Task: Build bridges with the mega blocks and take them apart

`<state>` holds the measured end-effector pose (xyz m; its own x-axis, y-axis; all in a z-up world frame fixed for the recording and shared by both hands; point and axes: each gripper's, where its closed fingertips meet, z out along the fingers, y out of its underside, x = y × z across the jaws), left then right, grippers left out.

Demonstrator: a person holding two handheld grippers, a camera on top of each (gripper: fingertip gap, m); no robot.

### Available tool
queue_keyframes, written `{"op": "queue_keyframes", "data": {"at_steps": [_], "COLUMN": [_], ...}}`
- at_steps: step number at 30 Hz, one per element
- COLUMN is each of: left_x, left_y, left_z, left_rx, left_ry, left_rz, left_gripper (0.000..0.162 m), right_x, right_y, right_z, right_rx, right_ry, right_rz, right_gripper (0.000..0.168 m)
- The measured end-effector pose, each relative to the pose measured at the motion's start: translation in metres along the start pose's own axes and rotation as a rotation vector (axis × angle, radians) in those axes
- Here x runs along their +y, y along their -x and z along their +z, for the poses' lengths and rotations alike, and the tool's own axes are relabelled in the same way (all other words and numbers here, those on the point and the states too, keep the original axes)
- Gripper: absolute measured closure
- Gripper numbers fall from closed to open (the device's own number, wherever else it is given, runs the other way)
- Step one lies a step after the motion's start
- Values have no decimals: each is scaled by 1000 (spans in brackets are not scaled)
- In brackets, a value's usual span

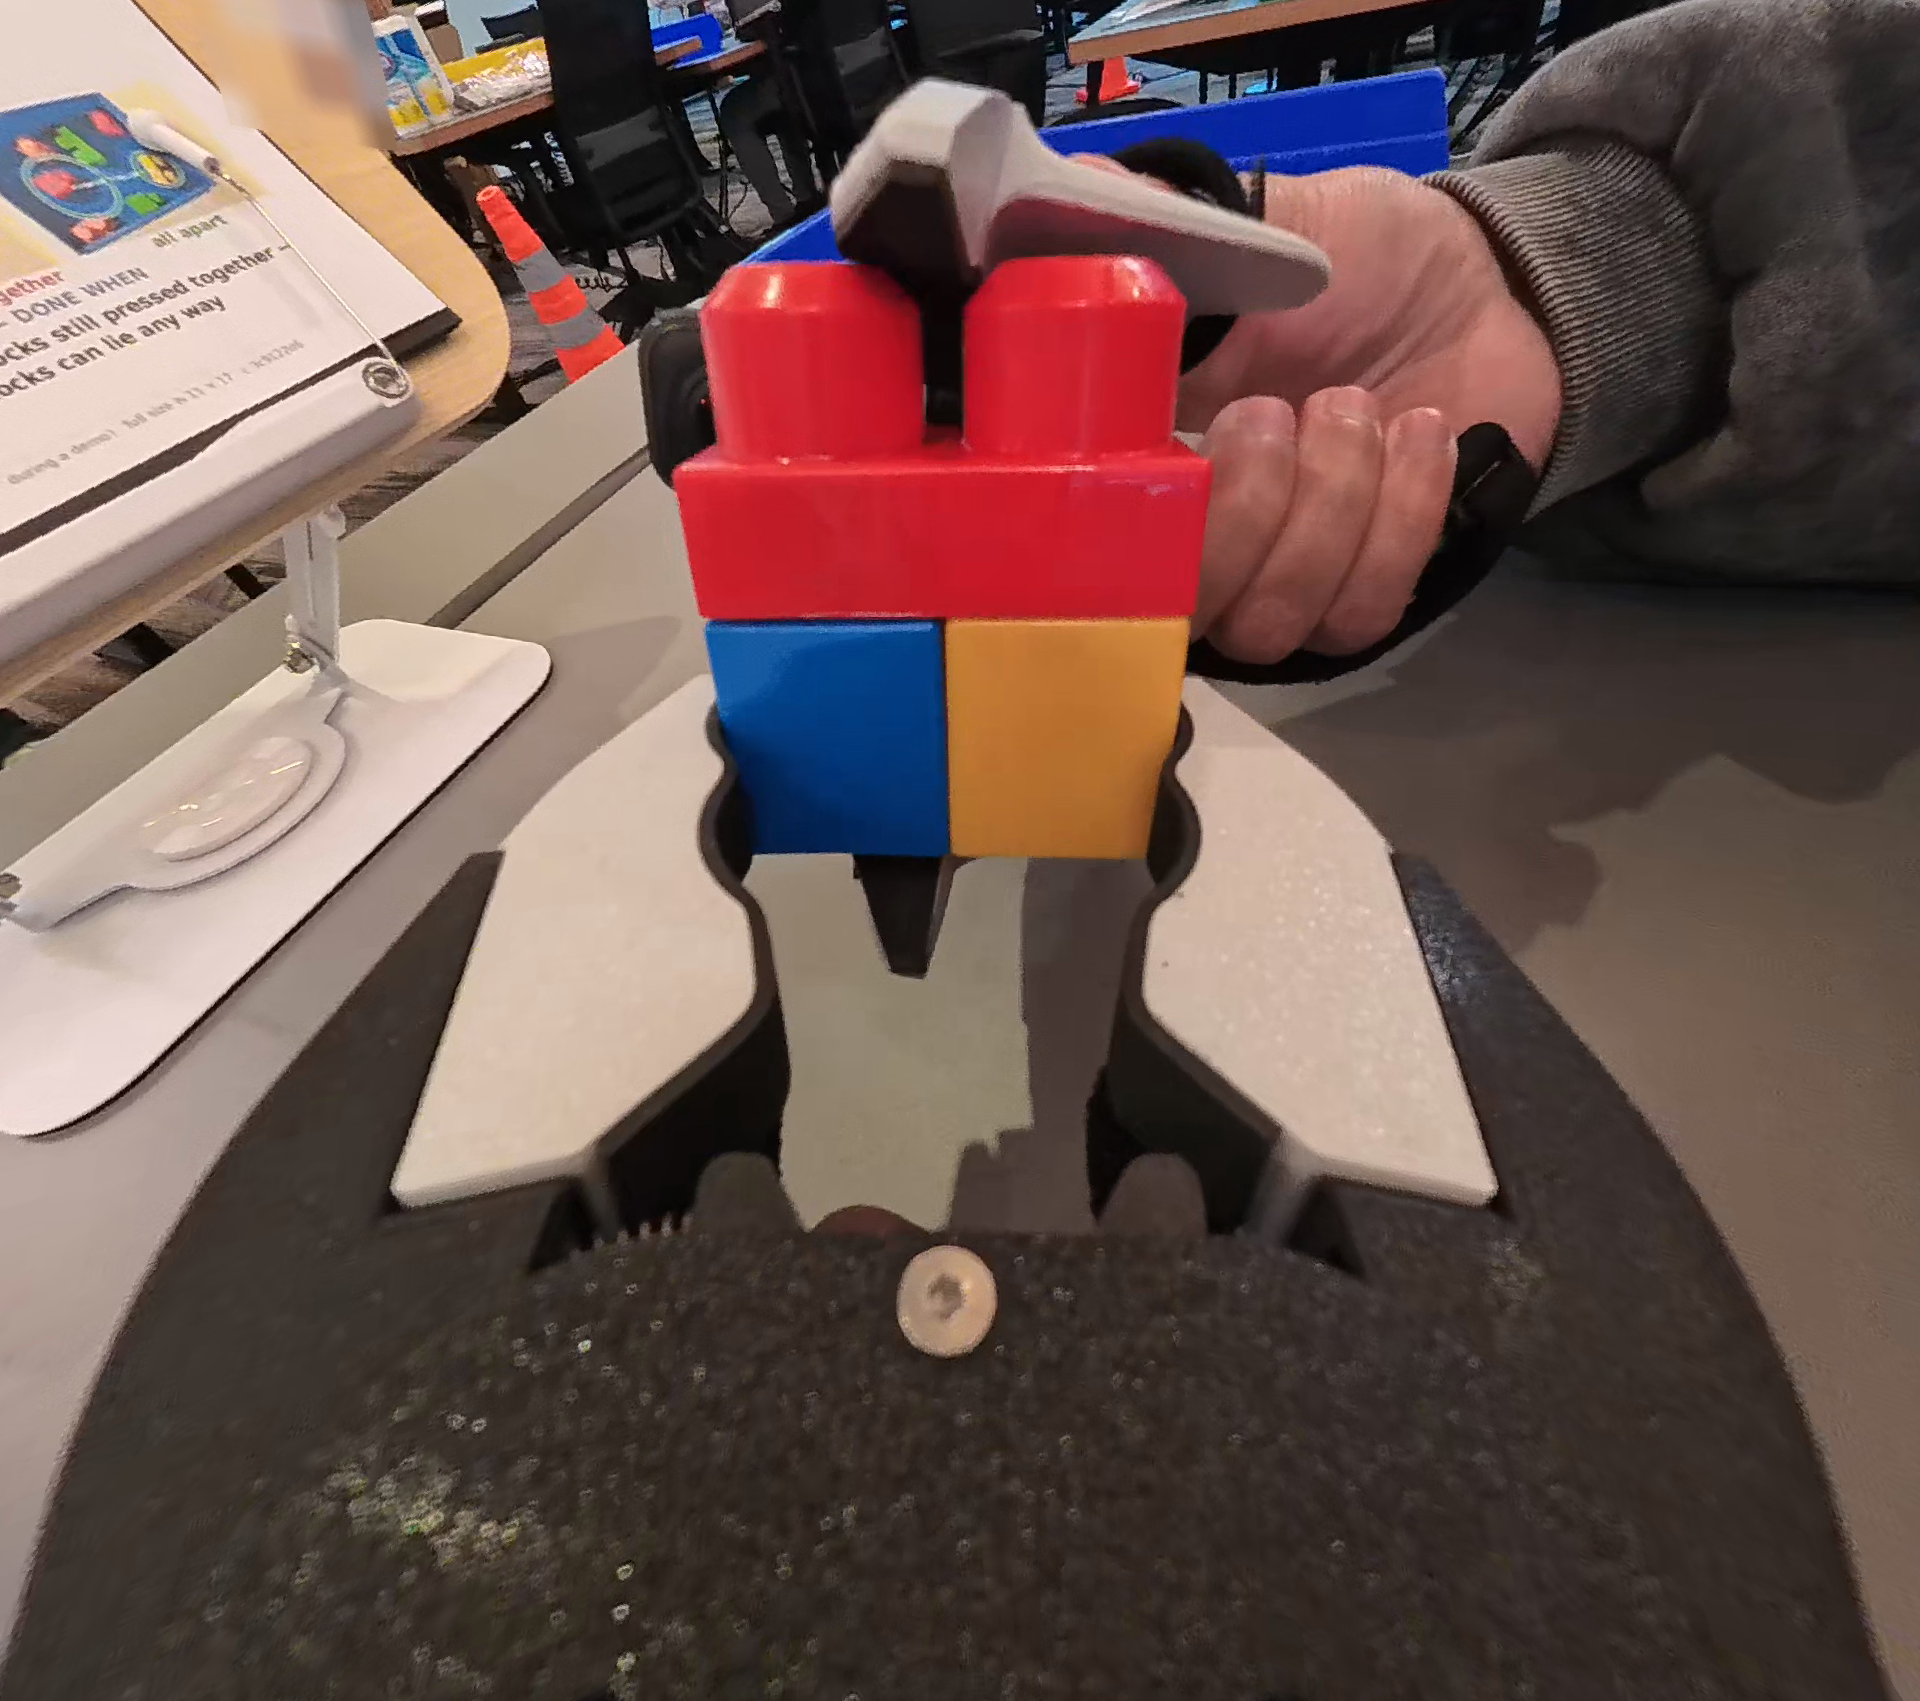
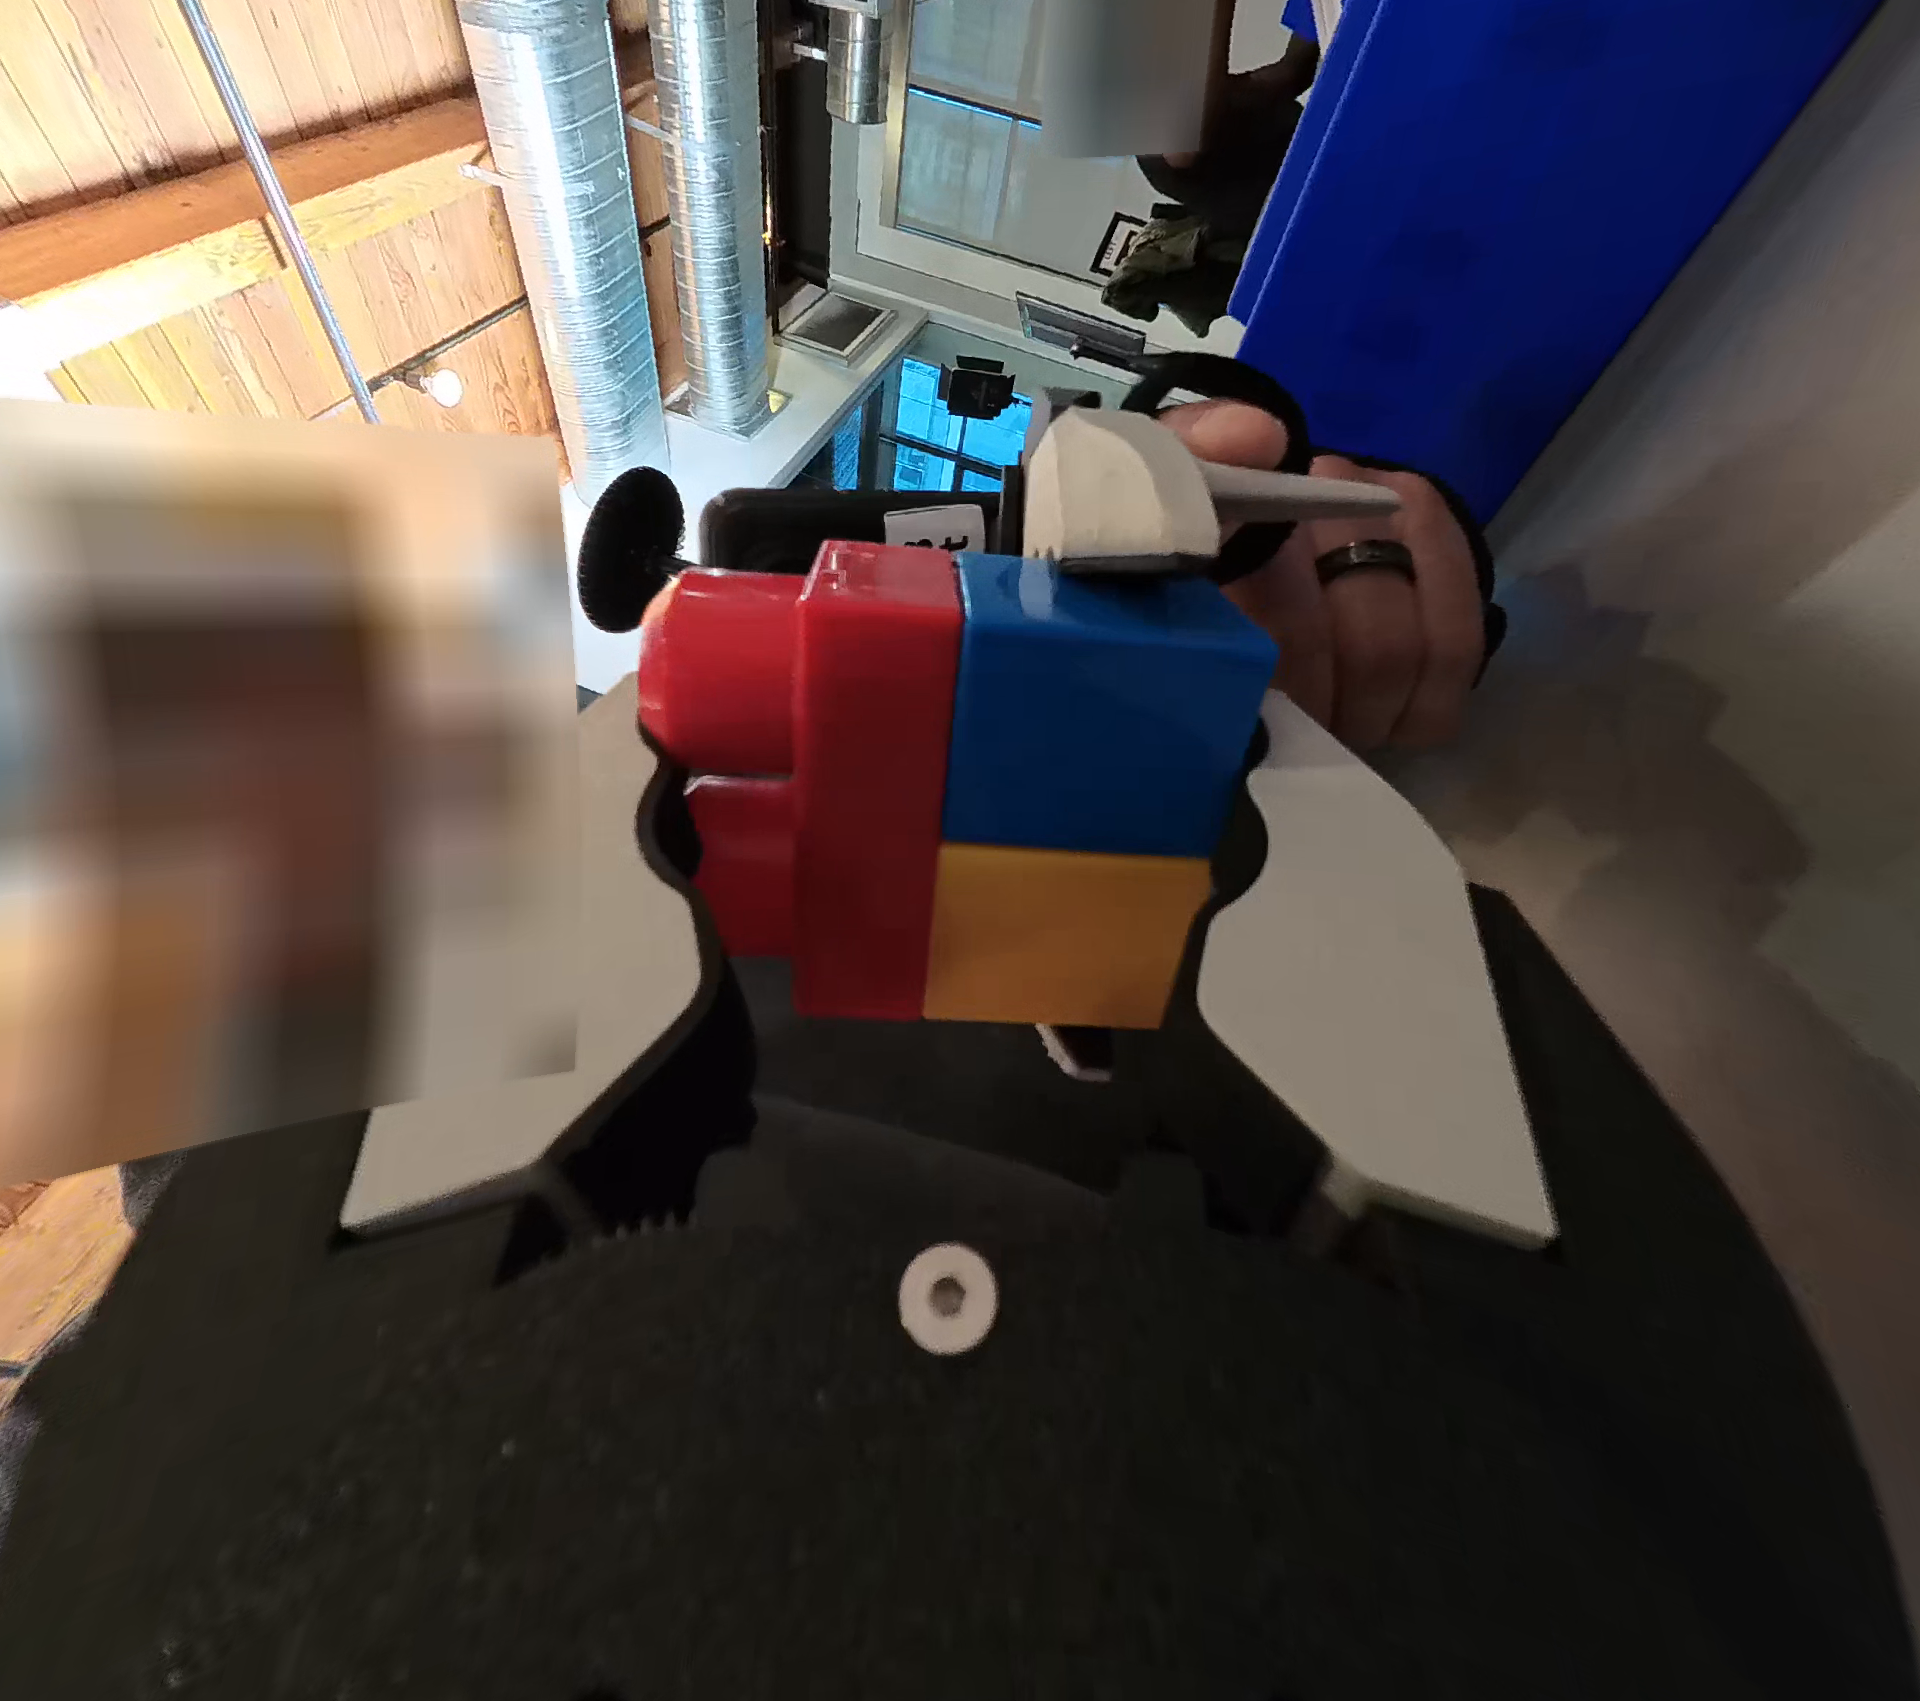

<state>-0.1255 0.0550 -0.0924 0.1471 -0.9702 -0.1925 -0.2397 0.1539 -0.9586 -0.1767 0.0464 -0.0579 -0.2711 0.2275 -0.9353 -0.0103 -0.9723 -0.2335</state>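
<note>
- The tabletop (image 1: 1558,820) is a grey surface; a blue bin (image 1: 1299,124) stands at its far side, and a white stand with a printed sheet (image 1: 156,363) sits off to the left.
- The bridge, a three-block assembly, is held up off the tabletop between the two tools: a red block (image 1: 940,534) with two studs spans a blue block (image 1: 831,737) and a yellow block (image 1: 1065,737) that sit side by side, touching.
- Progress, as I judge it: the pieces are fully pressed together with no gap showing at the seams, so the building part looks done. Taking it apart is still to do. Both tools gripping at once would suit pulling the red block off, though I cannot tell whether a pull has begun.
- Orientation: in the left wrist view the studs point straight up, and the long axis of the red block runs side to side across the fingers. In the right wrist view the same assembly appears turned, studs to the left; that camera seems rolled on its side.
- The left hand-held gripper (image 1: 945,778) is clamped on the blue and yellow blocks, one finger against each outer face.
- The right hand-held gripper (image 2: 951,830) is closed across the assembly from studs to the pair's underside.
- One finger tip (image 1: 935,197) of the right tool rests between the studs.
</note>
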Motion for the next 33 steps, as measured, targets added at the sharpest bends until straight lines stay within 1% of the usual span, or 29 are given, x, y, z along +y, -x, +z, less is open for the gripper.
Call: {"op": "queue_keyframes", "data": {"at_steps": [1,4,7,8,9,10,11,15,16,18,20,22,23,25,28,29,30,33], "left_x": [-1,1,4,2,1,2,4,28,34,40,40,40,40,39,38,36,34,35], "left_y": [0,1,3,4,5,8,12,32,35,37,36,33,33,33,32,31,31,34], "left_z": [0,1,1,0,-1,-2,-3,-2,0,3,4,5,5,5,3,2,-1,-6], "left_rx": [1,-3,-11,-21,-31,-44,-66,-182,-201,-225,-247,-251,-256,-275,-285,-279,-275,-241], "left_ry": [-3,10,21,15,11,11,23,146,181,220,227,233,235,239,245,236,220,194], "left_rz": [-4,-17,-27,-27,-29,-32,-34,-67,-79,-56,-6,22,29,44,26,13,-10,-139], "left_gripper": [87,87,87,87,87,87,87,87,87,87,87,87,87,87,85,79,78,82], "right_x": [0,-3,-5,-8,-10,-12,-14,-27,-30,-32,-31,-34,-33,-27,-30,-33,-36,-35], "right_y": [1,-1,-4,-3,-2,-2,-4,-13,-14,-17,-30,-42,-46,-46,-44,-40,-32,7], "right_z": [0,-1,-1,-4,-8,-13,-20,-49,-51,-45,-45,-51,-50,-39,-45,-52,-58,-75], "right_rx": [-7,-1,60,82,126,191,284,767,860,965,1084,1189,1187,1114,1159,1191,1203,1190], "right_ry": [-3,-21,-24,-35,-40,-35,-27,24,34,53,98,106,104,113,95,71,50,18], "right_rz": [7,43,39,23,0,-32,-76,-337,-394,-461,-480,-501,-484,-439,-471,-502,-525,-598], "right_gripper": [67,66,66,70,68,57,56,62,65,79,84,93,98,131,131,131,131,131]}}
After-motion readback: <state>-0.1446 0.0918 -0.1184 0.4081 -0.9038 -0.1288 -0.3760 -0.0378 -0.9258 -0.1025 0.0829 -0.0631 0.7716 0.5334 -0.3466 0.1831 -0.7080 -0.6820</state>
